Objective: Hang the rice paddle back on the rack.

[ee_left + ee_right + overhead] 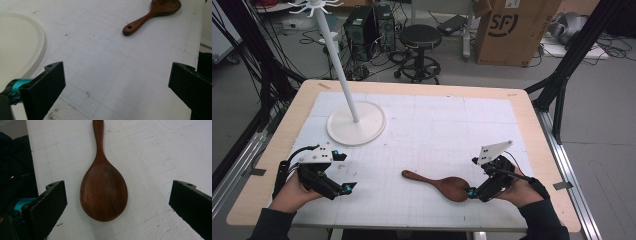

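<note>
My right gripper (117,202), jaws spread, sits over the wooden spoon (103,190) near the table's (532,120) front edge; my left gripper (117,85) is spread too.

The brown box (515,31) on the floor, far past both sets of jaws, has the big letters "SF" on its side.

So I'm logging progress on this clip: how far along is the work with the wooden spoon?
Barely begun. Nothing looks done: the wooden spoon lies flat on the white mat, unheld. In hand: the right gripper is open with its jaws either side of the spoon's bowl, lined up for a grasp. The left gripper is open over bare mat beside the white stand. Left: closing, lifting and whatever follows.
</note>
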Action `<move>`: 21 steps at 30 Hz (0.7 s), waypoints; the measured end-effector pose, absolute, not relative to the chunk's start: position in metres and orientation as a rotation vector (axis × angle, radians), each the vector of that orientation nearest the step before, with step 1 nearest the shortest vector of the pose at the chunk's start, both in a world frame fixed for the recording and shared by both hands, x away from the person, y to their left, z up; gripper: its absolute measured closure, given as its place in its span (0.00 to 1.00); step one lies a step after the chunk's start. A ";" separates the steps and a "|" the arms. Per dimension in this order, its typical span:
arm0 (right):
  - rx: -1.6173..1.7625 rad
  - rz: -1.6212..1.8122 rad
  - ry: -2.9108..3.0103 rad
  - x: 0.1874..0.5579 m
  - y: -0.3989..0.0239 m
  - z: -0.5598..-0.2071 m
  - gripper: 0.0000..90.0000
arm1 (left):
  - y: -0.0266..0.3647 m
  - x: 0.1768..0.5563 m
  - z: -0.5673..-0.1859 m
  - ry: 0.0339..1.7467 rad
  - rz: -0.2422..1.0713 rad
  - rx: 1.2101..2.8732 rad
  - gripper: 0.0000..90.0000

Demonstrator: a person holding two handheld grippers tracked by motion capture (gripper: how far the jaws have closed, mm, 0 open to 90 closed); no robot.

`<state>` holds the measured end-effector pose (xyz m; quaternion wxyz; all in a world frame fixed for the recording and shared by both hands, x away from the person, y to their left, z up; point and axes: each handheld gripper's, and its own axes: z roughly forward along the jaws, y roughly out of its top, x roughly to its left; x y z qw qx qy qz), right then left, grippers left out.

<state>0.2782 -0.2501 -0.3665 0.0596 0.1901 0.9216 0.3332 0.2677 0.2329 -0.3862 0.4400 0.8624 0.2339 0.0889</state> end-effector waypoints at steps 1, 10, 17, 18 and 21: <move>0.569 1.002 2.795 0.278 -0.249 -0.365 0.00 | 0.232 0.268 -0.386 0.582 0.218 2.141 0.02; 0.525 0.905 2.849 0.281 -0.230 -0.365 0.00 | 0.232 0.267 -0.386 0.579 0.217 2.143 0.02; 0.498 0.819 2.890 0.285 -0.211 -0.369 0.00 | 0.231 0.266 -0.386 0.571 0.209 2.149 0.02; 0.491 0.808 2.896 0.286 -0.209 -0.369 0.00 | 0.231 0.266 -0.387 0.571 0.209 2.150 0.02; 0.481 0.785 2.909 0.288 -0.201 -0.371 0.00 | 0.231 0.266 -0.387 0.567 0.207 2.154 0.02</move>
